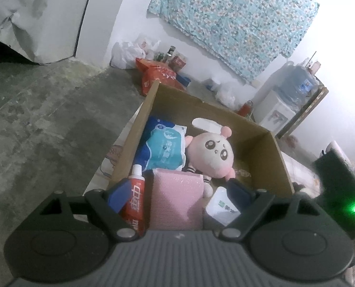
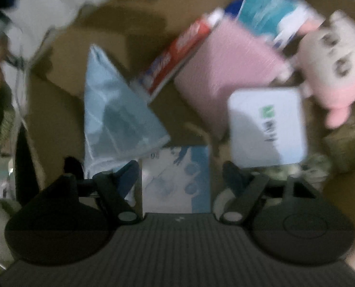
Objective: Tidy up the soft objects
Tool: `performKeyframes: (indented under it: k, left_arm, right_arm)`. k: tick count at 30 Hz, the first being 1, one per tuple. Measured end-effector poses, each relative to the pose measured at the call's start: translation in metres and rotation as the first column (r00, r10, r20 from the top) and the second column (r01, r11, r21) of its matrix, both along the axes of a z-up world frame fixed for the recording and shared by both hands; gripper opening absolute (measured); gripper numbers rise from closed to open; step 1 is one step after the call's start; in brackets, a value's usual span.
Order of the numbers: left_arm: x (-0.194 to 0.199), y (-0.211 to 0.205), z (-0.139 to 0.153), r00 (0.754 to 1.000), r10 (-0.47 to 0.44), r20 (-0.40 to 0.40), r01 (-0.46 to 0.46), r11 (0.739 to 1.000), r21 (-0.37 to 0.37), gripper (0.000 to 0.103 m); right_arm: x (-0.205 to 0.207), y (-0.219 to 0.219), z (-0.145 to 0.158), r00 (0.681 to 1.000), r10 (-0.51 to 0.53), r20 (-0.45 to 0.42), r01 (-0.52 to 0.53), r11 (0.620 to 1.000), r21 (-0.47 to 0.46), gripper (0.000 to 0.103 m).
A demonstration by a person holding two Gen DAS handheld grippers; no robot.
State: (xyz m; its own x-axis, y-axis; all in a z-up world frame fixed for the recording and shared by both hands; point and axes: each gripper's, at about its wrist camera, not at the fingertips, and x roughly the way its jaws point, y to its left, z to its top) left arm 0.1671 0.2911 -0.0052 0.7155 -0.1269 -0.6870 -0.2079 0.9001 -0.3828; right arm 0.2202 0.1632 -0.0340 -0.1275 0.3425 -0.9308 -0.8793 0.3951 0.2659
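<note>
An open cardboard box holds a pink plush doll, a blue tissue pack, a red toothpaste tube, a pink foam pad and a white square pack. My left gripper hovers open at the box's near edge, its blue fingers on either side of the tube and pad without touching them. The right wrist view is blurred and looks down into the box. My right gripper is open over a white-and-blue packet, with a gap beside its pads. A pale blue bag lies to its left.
The box stands on a patterned cloth above a grey concrete floor. Against the far wall lie red snack bags, white plastic bags and a water dispenser. A dark device with a green lamp sits at the right.
</note>
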Motion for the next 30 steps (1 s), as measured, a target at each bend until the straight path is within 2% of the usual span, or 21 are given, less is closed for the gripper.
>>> performKeyframes:
  k: [4, 7, 10, 12, 14, 16, 19, 21, 24, 26, 28, 30]
  left_arm:
    - [-0.010, -0.008, 0.016, 0.999, -0.002, 0.035, 0.002, 1.000, 0.003, 0.089]
    - [-0.020, -0.021, 0.031, 0.998, -0.014, 0.062, 0.014, 1.000, 0.007, 0.090]
    - [-0.031, -0.038, 0.046, 0.996, -0.039, 0.079, 0.037, 0.999, 0.025, 0.093]
    - [-0.042, -0.051, 0.057, 0.994, -0.059, 0.090, 0.055, 0.997, 0.051, 0.094]
    - [-0.053, -0.064, 0.066, 0.992, -0.084, 0.099, 0.076, 0.994, 0.075, 0.096]
    - [-0.067, -0.078, 0.075, 0.989, -0.108, 0.106, 0.096, 0.989, 0.113, 0.102]
    - [-0.087, -0.099, 0.081, 0.988, -0.120, 0.099, 0.101, 0.979, 0.180, 0.103]
    - [-0.100, -0.114, 0.079, 0.988, -0.138, 0.073, 0.119, 0.969, 0.215, 0.103]
    - [-0.113, -0.133, 0.069, 0.984, -0.179, 0.026, 0.169, 0.959, 0.227, 0.103]
    - [-0.119, -0.143, 0.061, 0.982, -0.191, -0.003, 0.187, 0.957, 0.220, 0.103]
    - [-0.122, -0.150, 0.055, 0.979, -0.201, -0.024, 0.201, 0.952, 0.229, 0.103]
    - [-0.126, -0.158, 0.052, 0.979, -0.202, -0.034, 0.204, 0.941, 0.271, 0.103]
  right_arm:
    - [-0.002, -0.046, 0.047, 0.995, -0.085, 0.052, 0.078, 0.989, 0.129, 0.081]
    - [-0.006, -0.079, 0.076, 0.979, -0.176, 0.101, 0.150, 0.963, 0.224, 0.083]
    - [-0.031, -0.115, 0.096, 0.945, -0.288, 0.153, 0.228, 0.918, 0.324, 0.089]
    - [-0.053, -0.141, 0.111, 0.909, -0.360, 0.211, 0.264, 0.888, 0.377, 0.094]
    - [-0.078, -0.168, 0.125, 0.860, -0.430, 0.275, 0.289, 0.855, 0.431, 0.102]
    - [-0.102, -0.185, 0.129, 0.805, -0.496, 0.326, 0.321, 0.826, 0.464, 0.102]
    - [-0.133, -0.206, 0.132, 0.725, -0.586, 0.361, 0.388, 0.782, 0.488, 0.102]
    - [-0.151, -0.218, 0.127, 0.655, -0.653, 0.379, 0.447, 0.740, 0.503, 0.102]
    - [-0.175, -0.235, 0.117, 0.533, -0.756, 0.381, 0.544, 0.651, 0.529, 0.102]
    - [-0.186, -0.238, 0.104, 0.473, -0.785, 0.400, 0.574, 0.619, 0.536, 0.102]
    - [-0.193, -0.236, 0.098, 0.438, -0.792, 0.426, 0.603, 0.610, 0.515, 0.102]
    - [-0.198, -0.230, 0.093, 0.403, -0.792, 0.458, 0.630, 0.603, 0.488, 0.102]
